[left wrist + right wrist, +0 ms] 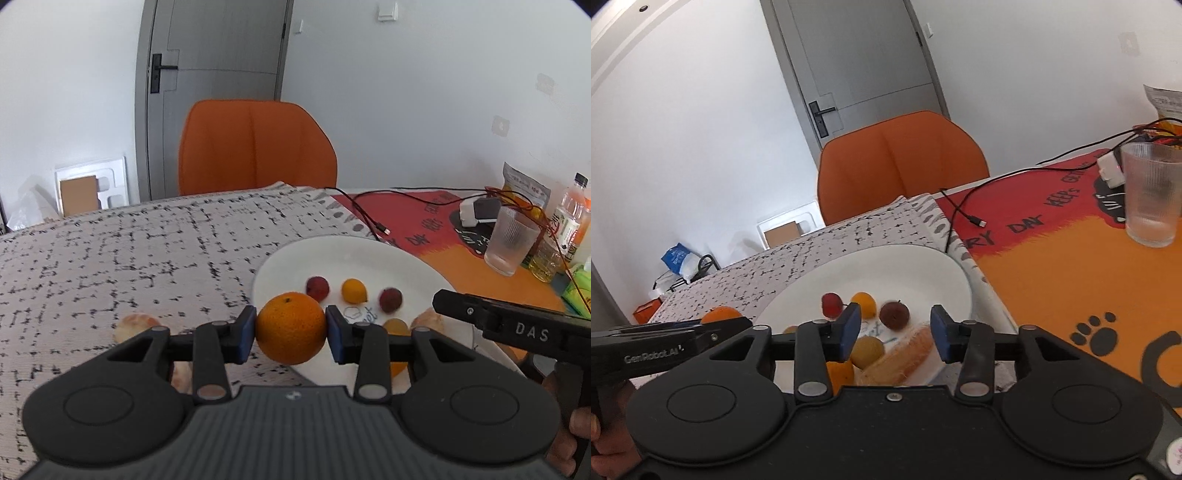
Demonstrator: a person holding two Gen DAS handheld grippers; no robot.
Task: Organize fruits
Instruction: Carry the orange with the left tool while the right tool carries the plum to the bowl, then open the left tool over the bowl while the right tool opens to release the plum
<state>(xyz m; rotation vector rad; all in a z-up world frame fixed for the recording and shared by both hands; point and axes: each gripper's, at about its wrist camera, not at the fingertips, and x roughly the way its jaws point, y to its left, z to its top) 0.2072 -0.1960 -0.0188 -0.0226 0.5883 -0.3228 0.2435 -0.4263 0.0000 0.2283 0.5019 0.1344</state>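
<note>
2 grippers | L (290, 328) clamps orange (290, 328) | R (895, 333) agape over plate (945, 266)

Left claw (290, 332) clamped shut; right claw (895, 332) spread.

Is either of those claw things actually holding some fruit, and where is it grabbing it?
The left gripper holds a round orange mandarin, clamped at its two opposite sides. The right gripper is open and holds nothing.

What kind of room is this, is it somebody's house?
Probably a home dining room: a table with a patterned cloth, an orange chair pushed up to it, a white plate of fruit, and a grey door behind.
</note>
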